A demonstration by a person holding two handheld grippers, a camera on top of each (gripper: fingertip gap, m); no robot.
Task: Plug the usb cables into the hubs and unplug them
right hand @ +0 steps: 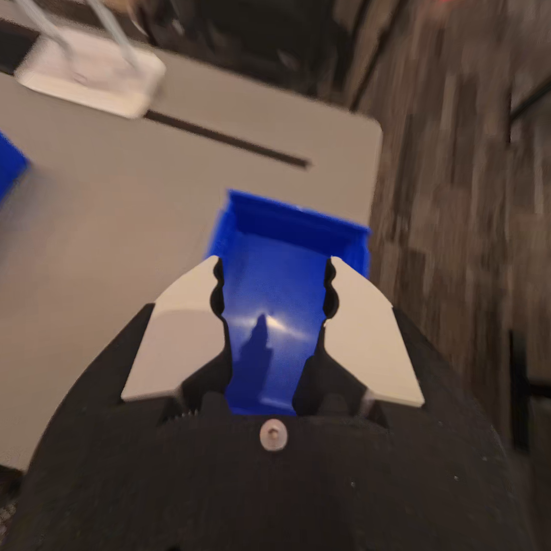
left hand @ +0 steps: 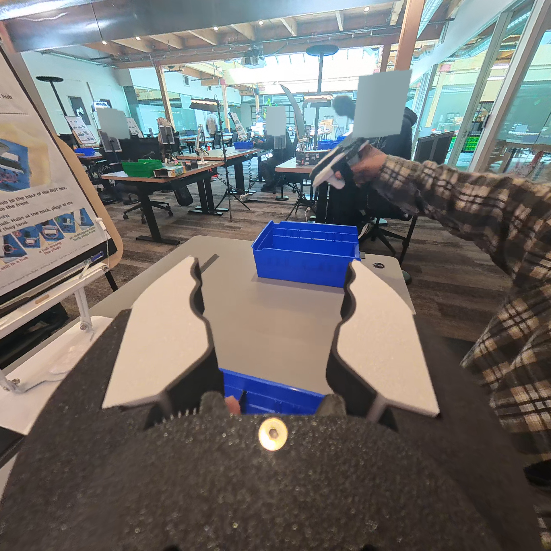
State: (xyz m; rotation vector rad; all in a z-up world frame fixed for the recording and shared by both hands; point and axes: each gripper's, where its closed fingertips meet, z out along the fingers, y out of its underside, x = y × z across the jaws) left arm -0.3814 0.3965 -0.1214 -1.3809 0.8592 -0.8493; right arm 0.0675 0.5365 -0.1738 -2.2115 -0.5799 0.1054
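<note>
No USB cable or hub shows in either view. My left gripper is open and empty, held low over the grey table. A blue bin stands at the table's far end; another blue bin lies just under my left fingers. My right gripper, held by a hand in a plaid sleeve, is raised above the far bin. In the blurred right wrist view my right gripper is open and empty, looking down into a blue bin whose visible floor is bare.
An instruction sheet on a white stand stands at the table's left; its base shows in the right view. A black slot runs across the table. A second blue bin is at the left edge. Desks and people lie beyond. Spacing between my two grippers at the tips: around 50 cm.
</note>
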